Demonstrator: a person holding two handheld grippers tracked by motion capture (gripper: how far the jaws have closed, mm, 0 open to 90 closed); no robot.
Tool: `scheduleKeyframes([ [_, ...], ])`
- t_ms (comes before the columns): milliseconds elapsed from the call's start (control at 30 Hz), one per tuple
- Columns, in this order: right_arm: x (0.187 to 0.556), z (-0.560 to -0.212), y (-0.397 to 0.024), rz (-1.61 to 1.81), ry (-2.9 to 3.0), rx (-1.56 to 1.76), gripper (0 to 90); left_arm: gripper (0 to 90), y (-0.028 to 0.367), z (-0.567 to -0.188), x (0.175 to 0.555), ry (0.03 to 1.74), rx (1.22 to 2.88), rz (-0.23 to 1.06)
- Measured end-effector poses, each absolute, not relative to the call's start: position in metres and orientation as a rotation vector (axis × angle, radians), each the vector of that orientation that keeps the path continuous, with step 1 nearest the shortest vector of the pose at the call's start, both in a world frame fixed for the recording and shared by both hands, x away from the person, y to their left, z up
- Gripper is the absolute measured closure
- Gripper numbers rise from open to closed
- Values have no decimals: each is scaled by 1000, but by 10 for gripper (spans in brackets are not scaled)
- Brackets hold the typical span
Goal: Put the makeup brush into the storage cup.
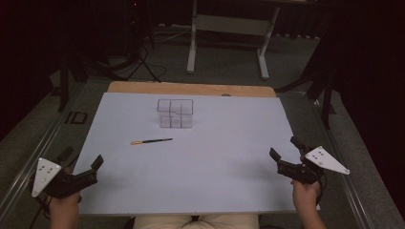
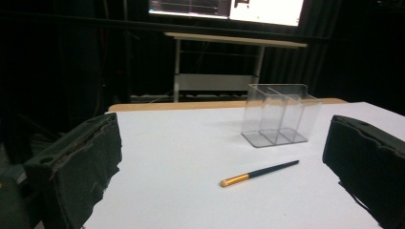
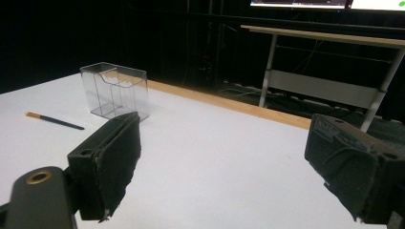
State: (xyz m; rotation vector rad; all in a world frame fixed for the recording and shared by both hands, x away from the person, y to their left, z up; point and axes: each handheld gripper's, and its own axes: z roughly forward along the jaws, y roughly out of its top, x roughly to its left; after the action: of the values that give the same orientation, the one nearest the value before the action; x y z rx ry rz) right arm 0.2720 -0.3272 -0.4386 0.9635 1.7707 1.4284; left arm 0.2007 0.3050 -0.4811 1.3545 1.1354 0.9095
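Note:
A thin brush (image 1: 152, 141) with a black handle and an orange-gold end lies on the white table (image 1: 191, 181), left of centre. It also appears in the left gripper view (image 2: 259, 172) and far left in the right gripper view (image 3: 54, 120). Behind it stands a clear plastic organizer (image 1: 175, 113) with compartments, empty (image 2: 279, 116) (image 3: 116, 90). My left gripper (image 1: 82, 163) rests open at the table's near left corner, holding nothing (image 2: 224, 162). My right gripper (image 1: 285, 151) is open at the near right edge, also holding nothing (image 3: 229, 157).
A wooden strip (image 1: 191, 88) runs along the table's far edge. Beyond it stands a white-legged desk (image 1: 228, 28) on grey carpet, with dark stands and cables at the left. Metal rails (image 1: 38, 148) flank both sides of the table.

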Motion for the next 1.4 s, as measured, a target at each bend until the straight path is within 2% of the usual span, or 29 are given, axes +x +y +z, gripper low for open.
scheduleKeyframes([
  [200, 268, -437, -326, 1414, 1777, 953, 120, 6, 302, -478, 201, 1107, 1365, 891],
  [800, 266, -437, -326, 1404, 1774, 958, 120, 6, 294, -466, 223, 1013, 1509, 733],
  [1400, 267, -438, -323, 1400, 1789, 952, 121, 6, 289, -432, 259, 925, 1637, 636],
])
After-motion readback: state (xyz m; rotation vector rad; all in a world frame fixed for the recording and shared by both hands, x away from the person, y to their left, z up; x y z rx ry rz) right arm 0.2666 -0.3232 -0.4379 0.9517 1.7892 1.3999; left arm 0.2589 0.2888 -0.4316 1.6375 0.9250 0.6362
